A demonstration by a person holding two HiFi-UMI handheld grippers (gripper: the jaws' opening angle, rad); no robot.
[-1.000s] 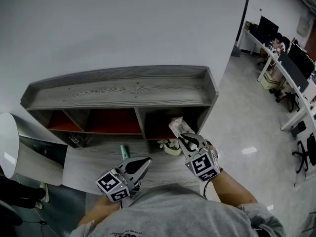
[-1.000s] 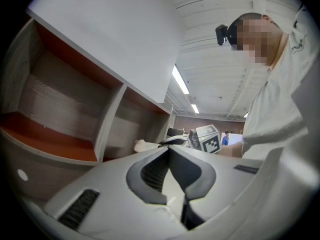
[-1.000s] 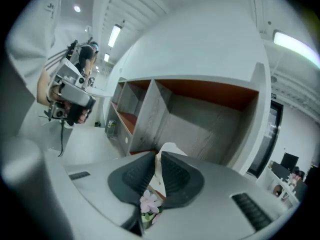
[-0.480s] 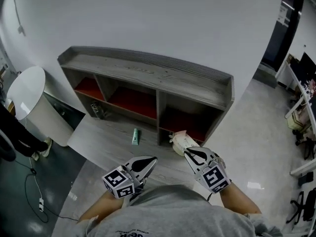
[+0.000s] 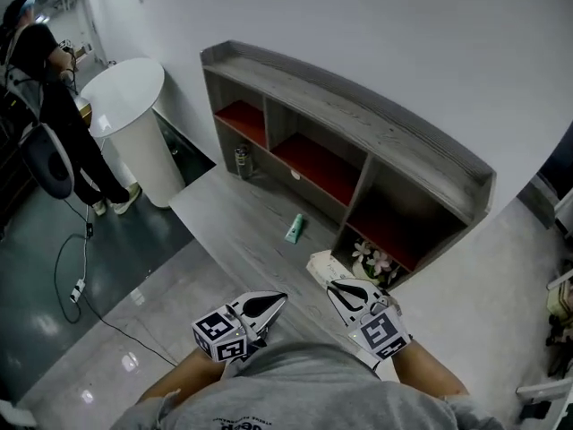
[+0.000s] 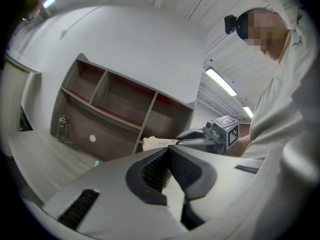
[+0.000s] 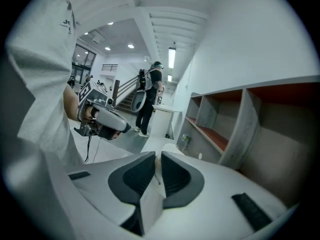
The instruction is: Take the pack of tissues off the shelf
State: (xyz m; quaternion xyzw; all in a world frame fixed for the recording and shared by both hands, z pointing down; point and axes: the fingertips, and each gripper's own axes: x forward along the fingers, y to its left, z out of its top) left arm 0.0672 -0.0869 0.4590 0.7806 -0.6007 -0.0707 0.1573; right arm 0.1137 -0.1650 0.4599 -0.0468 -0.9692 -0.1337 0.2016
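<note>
Right tongs (image 5: 338, 287) clamp tissue pack (image 5: 322, 265); its print seems unreadable.

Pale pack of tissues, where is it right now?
Head view, right of centre: the pale pack of tissues is clamped in the right gripper, over the grey wooden desk in front of the shelf compartment holding the flowers.

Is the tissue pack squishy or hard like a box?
Probably squishy: the right claw pinches the tissue pack by a thin, flattened edge. It is likely light, since it sticks straight out from that one pinch without sagging. The wrapper looks smooth, so it may be a bit slippery.
</note>
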